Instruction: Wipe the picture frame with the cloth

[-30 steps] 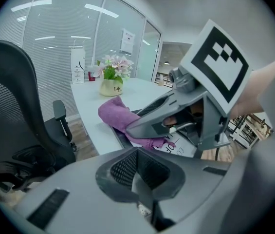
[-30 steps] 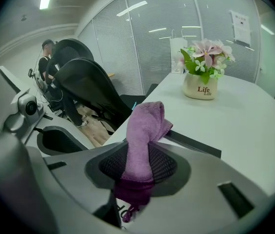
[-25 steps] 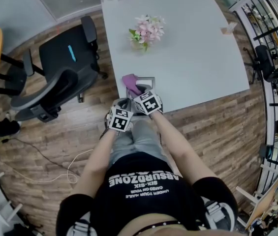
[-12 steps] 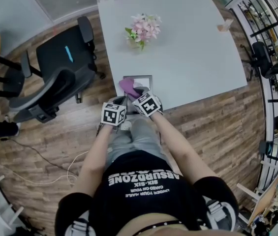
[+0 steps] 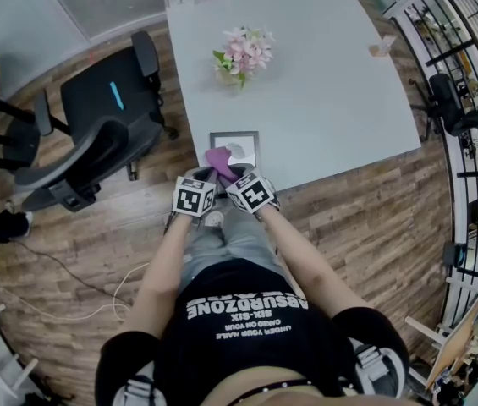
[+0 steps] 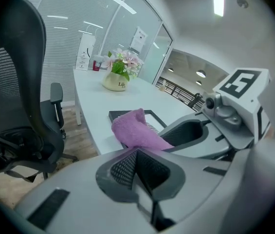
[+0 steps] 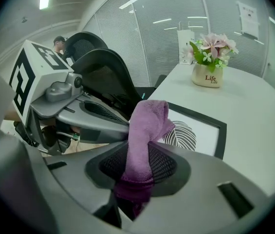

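R gripper (image 7: 137,172) clamped on purple cloth (image 7: 147,123); L gripper (image 6: 138,165) pinched closed, empty. Picture frame (image 5: 247,139) flat on white table (image 5: 323,83), 12 o'clock of both grippers. Cloth's at its 7 o'clock corner, so wiping prob. barely begun, most of the glass left.

Two grippers (image 5: 207,176) (image 5: 227,173), one cloth (image 5: 218,158), one picture frame (image 5: 245,142), one flower pot (image 5: 240,51)
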A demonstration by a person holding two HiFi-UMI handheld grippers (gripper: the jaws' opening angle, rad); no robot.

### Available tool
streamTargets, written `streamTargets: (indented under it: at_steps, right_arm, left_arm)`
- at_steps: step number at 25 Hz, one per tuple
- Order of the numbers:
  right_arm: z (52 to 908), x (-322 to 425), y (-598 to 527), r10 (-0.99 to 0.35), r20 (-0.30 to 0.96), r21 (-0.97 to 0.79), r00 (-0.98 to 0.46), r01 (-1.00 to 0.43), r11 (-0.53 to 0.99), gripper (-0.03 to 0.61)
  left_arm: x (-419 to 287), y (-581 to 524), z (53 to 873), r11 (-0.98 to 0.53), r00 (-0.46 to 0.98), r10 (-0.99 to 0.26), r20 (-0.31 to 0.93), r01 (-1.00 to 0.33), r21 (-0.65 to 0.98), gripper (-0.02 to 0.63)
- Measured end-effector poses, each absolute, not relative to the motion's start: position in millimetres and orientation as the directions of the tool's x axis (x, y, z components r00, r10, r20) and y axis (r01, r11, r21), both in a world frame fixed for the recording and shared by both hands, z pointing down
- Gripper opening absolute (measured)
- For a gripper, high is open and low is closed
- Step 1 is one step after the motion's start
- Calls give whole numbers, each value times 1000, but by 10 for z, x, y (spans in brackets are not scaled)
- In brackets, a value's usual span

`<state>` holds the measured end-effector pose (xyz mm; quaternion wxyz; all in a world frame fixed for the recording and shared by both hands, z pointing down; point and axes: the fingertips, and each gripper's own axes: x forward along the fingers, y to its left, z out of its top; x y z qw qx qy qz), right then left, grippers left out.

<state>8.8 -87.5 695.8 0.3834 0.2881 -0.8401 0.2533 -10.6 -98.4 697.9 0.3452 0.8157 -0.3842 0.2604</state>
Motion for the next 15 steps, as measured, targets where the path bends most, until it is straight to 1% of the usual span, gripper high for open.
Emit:
streamTargets:
  at_steps: [4,8,15]
  right_arm:
    - [6960,110,-853,-302,788,-211,-536,-697,686,135]
    - [6962,86,-876,-319,779,-190,-540,-688,701,135]
    - [6962,208,-880,-301,814,-142,-497,-673,726,135]
  left_arm:
    - [-99,-987,7002,-463,568,-452,688,-808,363,15]
    - [-104,-985,6999,-458,562,-454,691,-813,361,15]
    - [-96,-979,6994,-464,554,-450,700,-815,346,15]
